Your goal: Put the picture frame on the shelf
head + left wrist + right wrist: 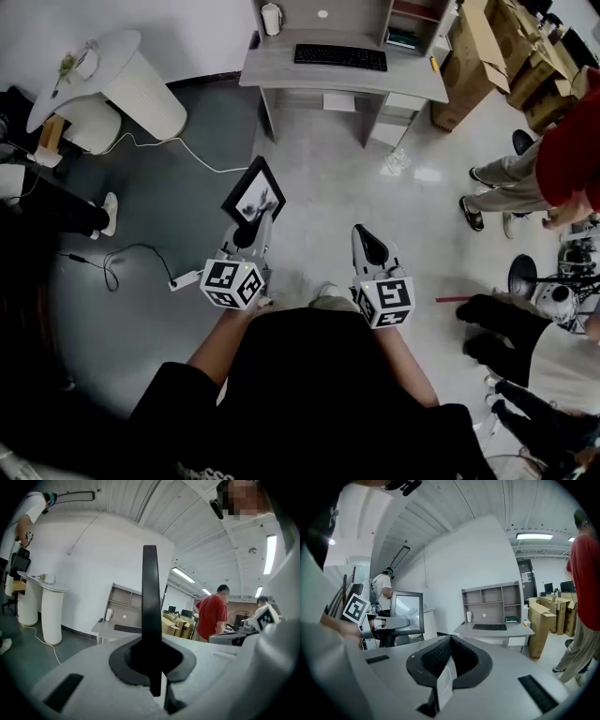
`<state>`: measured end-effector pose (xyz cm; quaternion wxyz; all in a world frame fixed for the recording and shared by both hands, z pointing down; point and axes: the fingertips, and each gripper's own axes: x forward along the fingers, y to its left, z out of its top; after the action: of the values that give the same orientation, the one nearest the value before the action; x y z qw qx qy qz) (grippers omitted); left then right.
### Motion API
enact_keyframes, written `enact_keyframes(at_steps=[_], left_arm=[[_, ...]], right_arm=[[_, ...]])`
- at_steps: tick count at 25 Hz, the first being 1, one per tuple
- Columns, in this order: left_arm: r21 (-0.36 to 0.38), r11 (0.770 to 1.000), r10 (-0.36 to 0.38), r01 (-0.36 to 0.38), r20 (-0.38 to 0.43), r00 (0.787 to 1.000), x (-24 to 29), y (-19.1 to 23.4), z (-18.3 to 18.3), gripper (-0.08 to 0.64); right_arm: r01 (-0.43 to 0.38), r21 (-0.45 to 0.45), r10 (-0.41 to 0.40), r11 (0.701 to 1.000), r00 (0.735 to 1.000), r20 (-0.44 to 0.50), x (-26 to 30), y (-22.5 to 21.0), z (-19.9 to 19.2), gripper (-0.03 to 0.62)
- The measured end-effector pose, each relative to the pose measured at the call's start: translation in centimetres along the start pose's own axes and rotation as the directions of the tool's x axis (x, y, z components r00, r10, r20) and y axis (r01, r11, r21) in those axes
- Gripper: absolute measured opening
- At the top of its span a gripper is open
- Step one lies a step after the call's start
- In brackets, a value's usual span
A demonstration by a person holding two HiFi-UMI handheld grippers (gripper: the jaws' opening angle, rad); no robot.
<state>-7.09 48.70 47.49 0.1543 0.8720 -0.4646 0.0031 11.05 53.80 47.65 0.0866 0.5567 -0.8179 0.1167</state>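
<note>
Your left gripper (pixel 153 662) has its jaws pinched nearly together on the frame (pixel 150 597), which stands upright and edge-on between them. In the head view the frame (pixel 255 195) rises just past that gripper, over the floor. Your right gripper (pixel 444 662) has its jaws closed on nothing. The shelf (pixel 491 603) sits on the far desk (pixel 342 73), well apart from you. Walk in squarely and hold the pinch firm so the frame cannot swing. Steady its free edge with the right gripper before setting it down.

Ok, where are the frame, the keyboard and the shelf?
frame (pixel 254 199): head view, centre of the picture.
keyboard (pixel 340 57): head view, middle of the keys.
shelf (pixel 494 613): right gripper view, back panel of the lower bay.
</note>
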Motion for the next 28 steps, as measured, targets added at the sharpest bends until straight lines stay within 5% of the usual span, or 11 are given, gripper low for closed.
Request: enact_keyframes(at_steps=[12, 20, 28], left_arm=[[0.031, 0.996, 0.081, -0.081, 0.012, 0.997, 1.0, -2.5, -0.5, 0.025], [-0.011, 0.994, 0.110, -0.110, -0.001, 0.994, 2.8, 0.2, -1.2, 0.025], [-0.048, 0.997, 0.060, -0.060, -0.010, 0.998, 9.0, 5.2, -0.3, 0.025]], right_arm=[[-0.061, 0.013, 0.061, 0.998, 0.998, 0.005, -0.4, -3.8, -1.4, 0.012], [-0.092, 0.006, 0.092, 0.996, 0.996, -0.013, 1.8, -3.4, -1.9, 0.012], [-0.042, 0.022, 0.043, 0.999, 0.998, -0.042, 9.2, -5.6, -0.5, 0.012]])
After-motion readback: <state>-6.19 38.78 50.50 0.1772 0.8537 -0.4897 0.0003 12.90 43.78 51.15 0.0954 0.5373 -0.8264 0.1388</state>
